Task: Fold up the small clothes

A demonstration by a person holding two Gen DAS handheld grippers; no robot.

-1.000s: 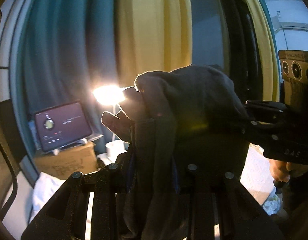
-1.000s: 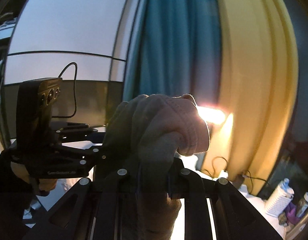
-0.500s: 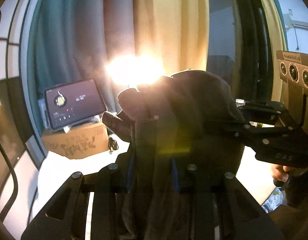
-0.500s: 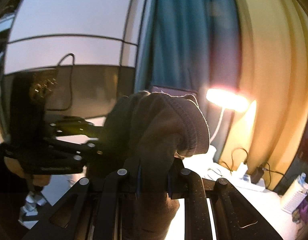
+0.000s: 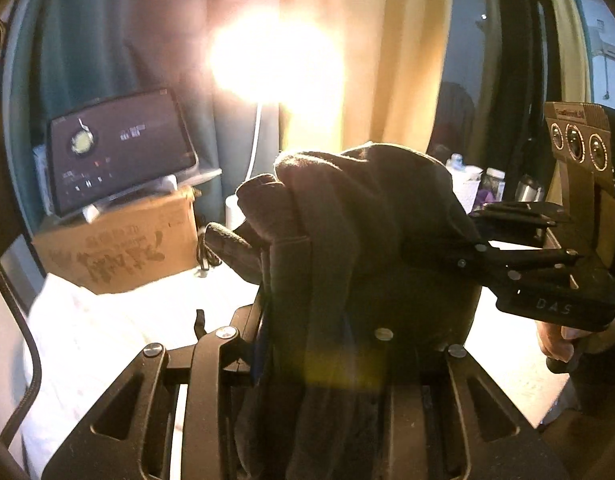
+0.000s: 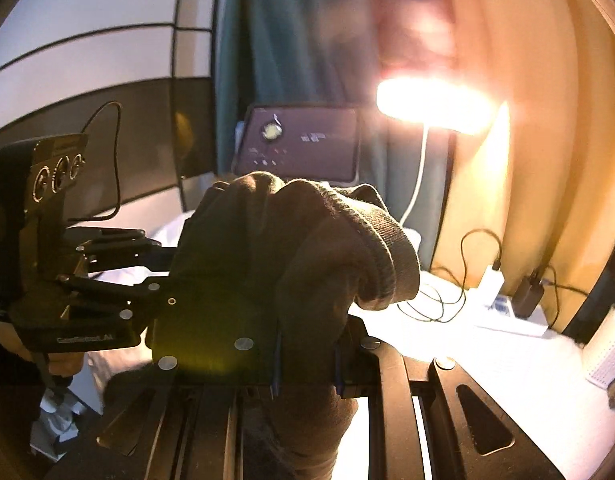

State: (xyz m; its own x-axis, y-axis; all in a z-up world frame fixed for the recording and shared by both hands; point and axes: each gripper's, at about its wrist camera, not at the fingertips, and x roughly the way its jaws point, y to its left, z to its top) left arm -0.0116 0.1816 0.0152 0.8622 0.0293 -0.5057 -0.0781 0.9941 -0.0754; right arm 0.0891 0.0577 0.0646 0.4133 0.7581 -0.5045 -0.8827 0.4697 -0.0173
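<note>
A dark knit garment point(image 5: 363, 216) is bunched over the jaws of my left gripper point(image 5: 307, 264), which is shut on it and holds it up above the white surface. The same garment point(image 6: 307, 240) drapes over my right gripper point(image 6: 307, 344), which is also shut on it. The two grippers hold it close together, side by side. The right gripper shows at the right of the left wrist view point(image 5: 547, 276), and the left gripper at the left of the right wrist view point(image 6: 87, 288). The fingertips are hidden by cloth.
A white work surface point(image 5: 107, 328) lies below. A tablet point(image 5: 119, 156) stands on a cardboard box point(image 5: 123, 248) at the back left. A bright lamp point(image 5: 275, 60) glares in front of teal and yellow curtains. Cables and chargers point(image 6: 507, 292) lie at the right, bottles point(image 5: 491, 184) behind.
Both grippers have tilted down with the garment, so the tablet, box and white surface now show more. The grip on the garment is unchanged.
</note>
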